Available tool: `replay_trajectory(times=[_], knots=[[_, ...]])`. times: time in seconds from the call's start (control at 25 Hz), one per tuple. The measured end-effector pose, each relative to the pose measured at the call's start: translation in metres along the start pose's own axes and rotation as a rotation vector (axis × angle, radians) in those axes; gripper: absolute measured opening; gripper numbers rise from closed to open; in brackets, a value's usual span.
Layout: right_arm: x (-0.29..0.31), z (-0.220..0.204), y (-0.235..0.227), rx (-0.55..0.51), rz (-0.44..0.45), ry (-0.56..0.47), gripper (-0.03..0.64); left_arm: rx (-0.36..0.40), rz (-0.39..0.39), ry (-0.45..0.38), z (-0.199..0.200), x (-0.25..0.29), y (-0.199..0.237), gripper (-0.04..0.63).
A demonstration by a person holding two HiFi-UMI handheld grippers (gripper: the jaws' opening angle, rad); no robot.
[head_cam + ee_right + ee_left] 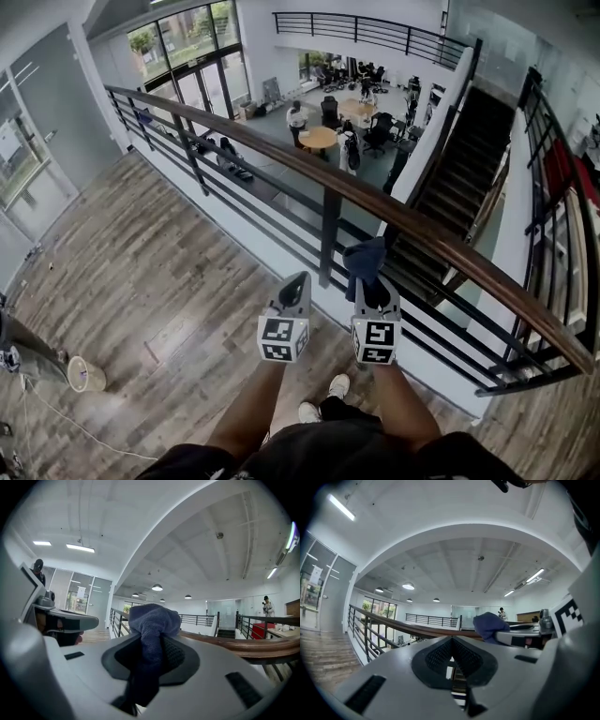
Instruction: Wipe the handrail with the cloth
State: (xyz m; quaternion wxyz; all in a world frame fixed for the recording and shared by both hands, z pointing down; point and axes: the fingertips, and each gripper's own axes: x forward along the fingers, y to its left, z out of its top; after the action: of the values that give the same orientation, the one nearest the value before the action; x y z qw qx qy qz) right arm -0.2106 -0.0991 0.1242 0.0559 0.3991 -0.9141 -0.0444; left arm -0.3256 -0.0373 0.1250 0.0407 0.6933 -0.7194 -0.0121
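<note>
Head view: stood at a railing by the stairs, both grippers held out side by side. Pinched the cloth (364, 259) in the right gripper (369, 286), jaws clamped on it, a dark blue bunch bulging past the tips. Held it on the near side of the handrail (281, 159), below the brown rail and apart from it, in front of the black bars. Held the left gripper (298, 279) just beside, jaws together on nothing, only a thin slit between them. Right gripper view: saw the cloth (152, 620) filling the gap between the jaws, its tail trailing back toward the camera, with the handrail (253, 646) off to the right beyond it. Left gripper view: caught the cloth (487, 624) to the right, in front of the handrail (426, 630).
</note>
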Motion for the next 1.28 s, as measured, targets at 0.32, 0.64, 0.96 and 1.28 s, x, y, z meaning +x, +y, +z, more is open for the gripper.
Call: replay_trajectory(times=[0.32,0.64,0.96,1.28], knots=[[0.093,0.003,-0.037,0.054,-0.035,0.004,0.095,0.025,-0.01,0.003,0.01,0.088,0.024,-0.002],[0.199,0.009,-0.064,0.143,-0.065,0.062,0.095,0.069,0.003,0.028,0.016,0.154,0.06,-0.002],[0.297,0.006,-0.087,0.204,-0.135,0.225,0.095,0.049,-0.037,0.084,0.022,0.213,0.103,-0.002],[0.36,-0.018,-0.074,0.244,-0.198,0.361,0.095,0.019,-0.071,0.119,0.019,0.235,0.167,-0.002]])
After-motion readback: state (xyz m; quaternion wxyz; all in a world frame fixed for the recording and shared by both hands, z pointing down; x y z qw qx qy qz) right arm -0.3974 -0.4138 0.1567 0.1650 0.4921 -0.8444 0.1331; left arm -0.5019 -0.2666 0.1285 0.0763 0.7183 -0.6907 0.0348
